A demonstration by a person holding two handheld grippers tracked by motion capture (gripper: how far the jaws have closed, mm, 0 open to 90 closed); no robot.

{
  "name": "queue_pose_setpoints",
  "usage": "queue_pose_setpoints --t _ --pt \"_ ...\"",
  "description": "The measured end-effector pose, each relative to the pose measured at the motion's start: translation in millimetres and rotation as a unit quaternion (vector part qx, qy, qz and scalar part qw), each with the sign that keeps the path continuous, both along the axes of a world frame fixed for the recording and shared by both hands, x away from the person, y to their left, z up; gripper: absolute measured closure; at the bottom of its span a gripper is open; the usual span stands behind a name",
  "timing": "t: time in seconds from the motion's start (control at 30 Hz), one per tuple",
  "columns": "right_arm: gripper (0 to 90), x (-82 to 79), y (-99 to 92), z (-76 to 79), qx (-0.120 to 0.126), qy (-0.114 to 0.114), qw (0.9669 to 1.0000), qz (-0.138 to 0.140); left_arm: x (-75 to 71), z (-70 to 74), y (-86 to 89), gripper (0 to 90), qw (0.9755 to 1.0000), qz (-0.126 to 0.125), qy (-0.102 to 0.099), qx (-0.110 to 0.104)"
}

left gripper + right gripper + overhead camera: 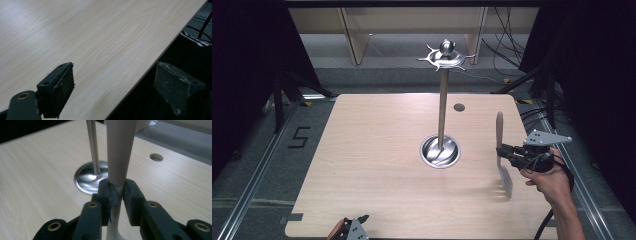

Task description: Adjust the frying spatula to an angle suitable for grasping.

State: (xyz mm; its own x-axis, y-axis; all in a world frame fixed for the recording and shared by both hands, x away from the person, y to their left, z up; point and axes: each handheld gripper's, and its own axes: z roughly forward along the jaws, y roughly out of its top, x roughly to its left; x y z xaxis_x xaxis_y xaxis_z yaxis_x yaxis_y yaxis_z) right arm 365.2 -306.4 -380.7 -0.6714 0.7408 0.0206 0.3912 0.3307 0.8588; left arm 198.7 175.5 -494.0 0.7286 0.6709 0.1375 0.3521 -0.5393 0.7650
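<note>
At the far left of the high view, a black "5" (300,137) was marked on the floor beside the table (377,165), and your left gripper (353,229) sat at the bottom edge with its jaws standing apart over the table's rim, nothing between them. In the middle stood the metal utensil stand (442,100), its round base (440,151) on the tabletop. At the right, your right gripper (508,152) was clamped on the grey spatula (500,150), held upright with its slotted blade down, just above the table.
</note>
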Motion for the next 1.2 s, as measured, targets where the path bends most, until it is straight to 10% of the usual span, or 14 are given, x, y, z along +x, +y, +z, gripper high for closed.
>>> queue_pose_setpoints --t 1.2 --pt "76.9 18.9 60.3 42.5 0.05 -0.067 0.994 0.07 -0.7 -0.9 0.2 15.4 0.9998 0.008 -0.009 -0.012"
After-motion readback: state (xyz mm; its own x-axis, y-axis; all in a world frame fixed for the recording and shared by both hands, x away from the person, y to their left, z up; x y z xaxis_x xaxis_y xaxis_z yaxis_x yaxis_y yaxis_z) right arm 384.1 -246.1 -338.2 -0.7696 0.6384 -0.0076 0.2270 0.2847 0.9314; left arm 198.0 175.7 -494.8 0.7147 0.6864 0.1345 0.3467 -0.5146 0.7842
